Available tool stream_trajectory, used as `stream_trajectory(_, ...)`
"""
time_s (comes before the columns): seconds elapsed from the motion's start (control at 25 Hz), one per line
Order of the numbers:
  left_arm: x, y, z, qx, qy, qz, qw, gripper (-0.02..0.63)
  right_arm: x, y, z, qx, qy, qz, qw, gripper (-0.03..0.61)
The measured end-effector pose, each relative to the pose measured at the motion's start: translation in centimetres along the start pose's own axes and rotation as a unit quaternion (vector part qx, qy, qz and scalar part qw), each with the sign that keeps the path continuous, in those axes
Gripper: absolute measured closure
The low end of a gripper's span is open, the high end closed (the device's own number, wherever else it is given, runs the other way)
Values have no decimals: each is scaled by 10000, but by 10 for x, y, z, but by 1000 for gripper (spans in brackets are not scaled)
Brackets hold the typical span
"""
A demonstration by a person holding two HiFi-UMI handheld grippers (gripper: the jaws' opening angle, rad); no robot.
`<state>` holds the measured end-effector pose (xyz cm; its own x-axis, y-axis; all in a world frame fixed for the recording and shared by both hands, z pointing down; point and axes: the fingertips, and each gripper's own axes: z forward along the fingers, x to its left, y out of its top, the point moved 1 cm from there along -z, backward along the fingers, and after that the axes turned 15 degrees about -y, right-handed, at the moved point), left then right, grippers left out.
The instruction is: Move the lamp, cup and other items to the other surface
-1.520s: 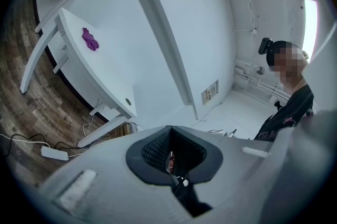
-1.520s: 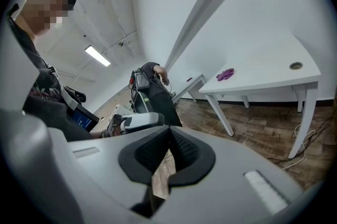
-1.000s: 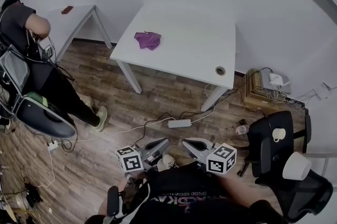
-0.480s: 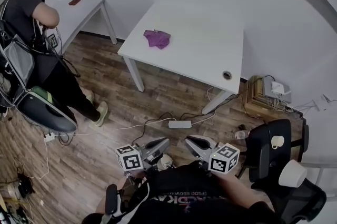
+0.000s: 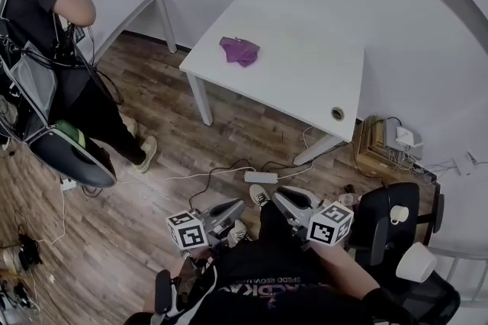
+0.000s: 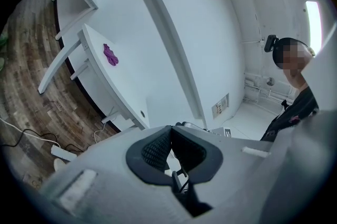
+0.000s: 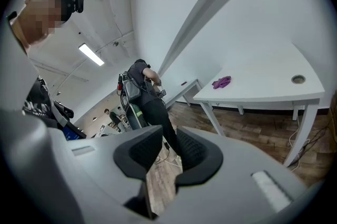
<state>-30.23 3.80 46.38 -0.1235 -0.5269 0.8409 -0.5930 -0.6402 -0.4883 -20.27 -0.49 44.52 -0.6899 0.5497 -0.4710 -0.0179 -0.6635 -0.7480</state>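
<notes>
Right of empty, opening right tongs [image 5: 280, 197] sits cup [image 5: 399, 214].

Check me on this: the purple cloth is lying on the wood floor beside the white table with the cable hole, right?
Not quite. The purple cloth lies on top of the white table with the cable hole, not on the wood floor beside it. The head view shows it resting on the tabletop.
</notes>
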Motion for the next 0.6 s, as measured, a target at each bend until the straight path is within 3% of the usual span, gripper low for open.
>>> stream_trajectory(0.24, 4, 31, -24, -499, 454, 269, 9974, 612, -7, 38, 42, -101, 234, -263, 9993, 488)
stream_trajectory(0.6, 19, 72, -47, -1289, 1170, 488, 9835, 612, -47, 107, 127, -49, 235, -1091, 9937, 476)
